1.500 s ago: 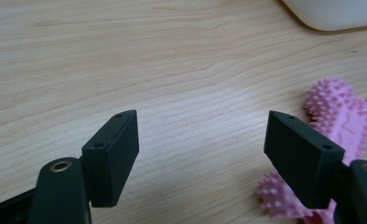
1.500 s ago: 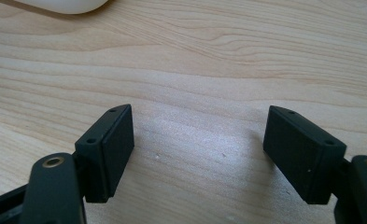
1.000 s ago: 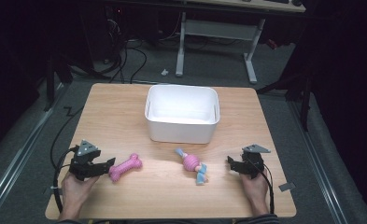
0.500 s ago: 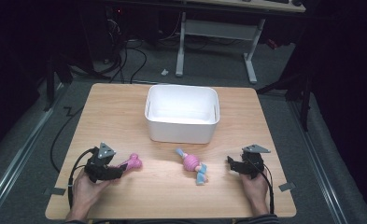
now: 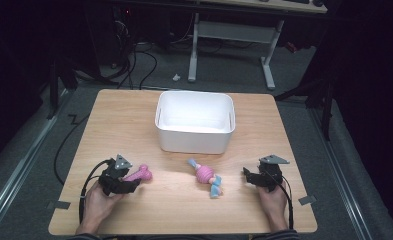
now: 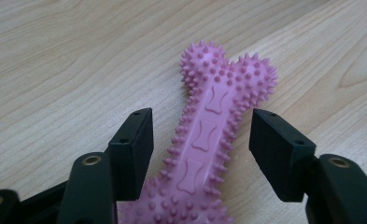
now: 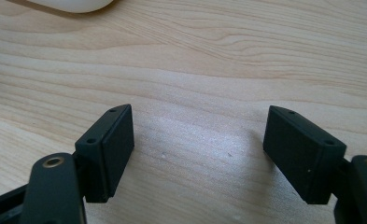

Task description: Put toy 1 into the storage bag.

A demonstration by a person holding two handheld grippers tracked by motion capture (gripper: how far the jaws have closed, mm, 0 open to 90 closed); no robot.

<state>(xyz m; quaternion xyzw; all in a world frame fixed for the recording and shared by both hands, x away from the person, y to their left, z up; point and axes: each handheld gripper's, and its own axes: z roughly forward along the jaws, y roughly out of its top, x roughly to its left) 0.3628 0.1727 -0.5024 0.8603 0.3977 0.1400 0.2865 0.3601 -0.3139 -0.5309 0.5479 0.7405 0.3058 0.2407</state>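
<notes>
Your left gripper point(image 5: 129, 179) has travelled inward across the wooden table point(image 5: 134, 125) from its earlier station near the left edge and now straddles the shaft of the pink spiked bone toy point(image 6: 209, 140). Its jaws have just been closing, with the bone between them. In the left gripper view, a visible gap remains on each side of the shaft, so the pads do not yet press on the toy. Treat the gripper as partly open and empty.

The bone toy lies flat on the table at front left, just where it lay a second ago. Its knobbed end point(image 5: 145, 173) points toward the table centre, and the near end runs back under the gripper body.

Your right gripper point(image 5: 248, 176) has stayed at front right. Its jaws stand wide over bare wood with nothing between them.

The white plastic bin point(image 5: 195, 137) sits at centre rear, well apart from both grippers. A pink-and-blue toy point(image 5: 207, 177) lies between the two grippers, untouched.

Judgement: the approach is complete and the grasp is in hand. Finish closing on the mid-shaft before lifting. The soft spikes may let the bone twist if the pads seat off-centre.
</notes>
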